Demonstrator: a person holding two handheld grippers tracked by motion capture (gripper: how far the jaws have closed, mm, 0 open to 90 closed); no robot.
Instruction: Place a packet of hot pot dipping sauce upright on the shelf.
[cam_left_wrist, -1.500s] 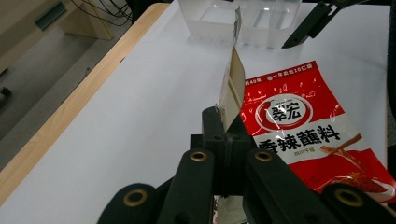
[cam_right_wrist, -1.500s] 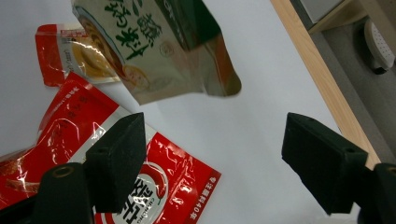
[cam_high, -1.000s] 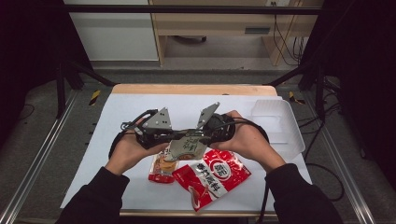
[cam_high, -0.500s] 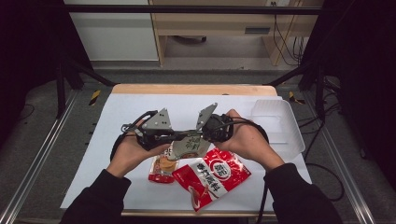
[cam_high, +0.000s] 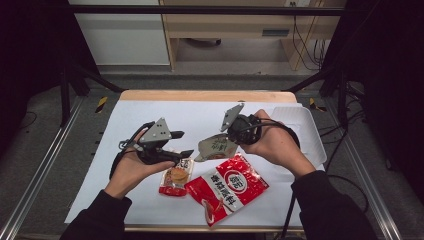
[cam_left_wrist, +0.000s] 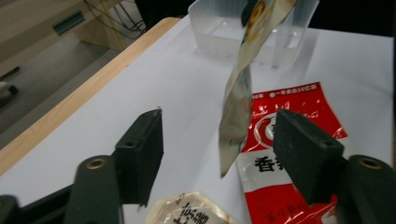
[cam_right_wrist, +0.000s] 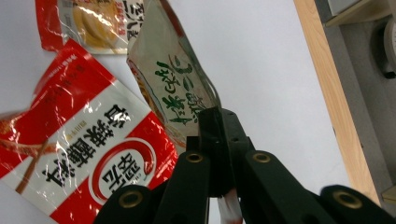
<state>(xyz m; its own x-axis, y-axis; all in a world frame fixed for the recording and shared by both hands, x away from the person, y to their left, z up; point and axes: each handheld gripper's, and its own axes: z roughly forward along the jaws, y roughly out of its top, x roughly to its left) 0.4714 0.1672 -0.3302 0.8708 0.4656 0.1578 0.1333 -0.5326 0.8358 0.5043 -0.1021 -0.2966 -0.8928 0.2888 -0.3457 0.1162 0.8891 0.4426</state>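
Right hand-held gripper (cam_high: 227, 141) is clamped on the edge of the green-print pouch (cam_high: 216, 147), pouch hanging clear above the surface (cam_high: 200, 112), between the two hands. The right gripper view shows the jaws pinched flat on the seam of the pouch (cam_right_wrist: 173, 81).

Left hand-held gripper (cam_high: 182, 144) has just been opening; the jaws stand apart and the pouch (cam_left_wrist: 236, 107) dangles between them with neither pad touching. So it's released, nothing in it.

Handling, my read:
- Pouch looks light and floppy: thin foil/film, it sags and twists under its own weight.
- Film is glossy, probably slick. A pinch on the flat sealed edge should hold better than one on the puffy middle.
- Contents unknown, likely soft; a hard squeeze mid-body could crush or burst it.
- One-corner grip lets it swing, so move slowly or it may swing about.

Counts:
- Snack packs: 3. The held pouch, a big red pack (cam_high: 227, 187) flat on the surface, and a small orange pack (cam_high: 175, 177) just beside it, under the left hand-held gripper.
- Clear tray (cam_high: 310, 135): 1, at the right edge of the surface, looks empty.
- Hand-held grippers: 2, one per hand.
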